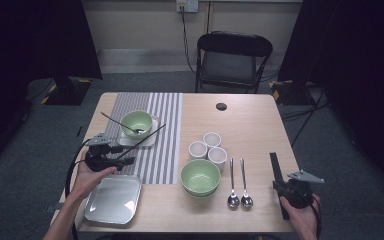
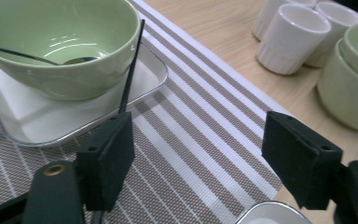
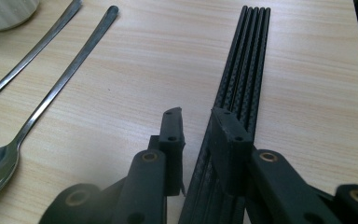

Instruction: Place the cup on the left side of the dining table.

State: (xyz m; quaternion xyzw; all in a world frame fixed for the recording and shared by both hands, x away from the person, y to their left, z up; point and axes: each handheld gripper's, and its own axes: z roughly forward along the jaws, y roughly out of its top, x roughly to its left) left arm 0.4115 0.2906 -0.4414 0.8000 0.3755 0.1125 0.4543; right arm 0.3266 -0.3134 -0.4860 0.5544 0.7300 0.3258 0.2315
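**Chopsticks on the table, one leaning on a tray**

Chopsticks (image 3: 244,70) lie side by side in a black bunch on the wood near the right edge of the table (image 1: 250,120). The right gripper (image 3: 198,128) sits low over their near end. Its jaws are narrow, with just a small gap. The bunch runs under that gap and the right jaw, but I cannot tell if the pads press on any stick.

Two spoons (image 3: 51,70) lie just to the left of the bunch, bowls toward the person. A white cup (image 3: 4,11) peeks in at the far corner.

One more black chopstick (image 2: 131,70) is over on the left. It leans on the rim of a small square tray (image 2: 154,79), beside the green bowl (image 2: 60,46) that stands in the tray. A spoon (image 2: 32,57) rests inside that bowl. The left gripper (image 2: 205,144) has its jaws wide apart, with nothing between them. The near end of the stick comes down at the left jaw. I cannot tell if they touch.

The tray stands on a striped mat (image 2: 205,126). Three white cups (image 1: 207,146) stand close together in the middle of the table. A second green bowl (image 1: 200,176) is just in front of them. An empty square tray (image 1: 112,199) lies at the near left corner, just beside the person's left hand (image 1: 87,177).
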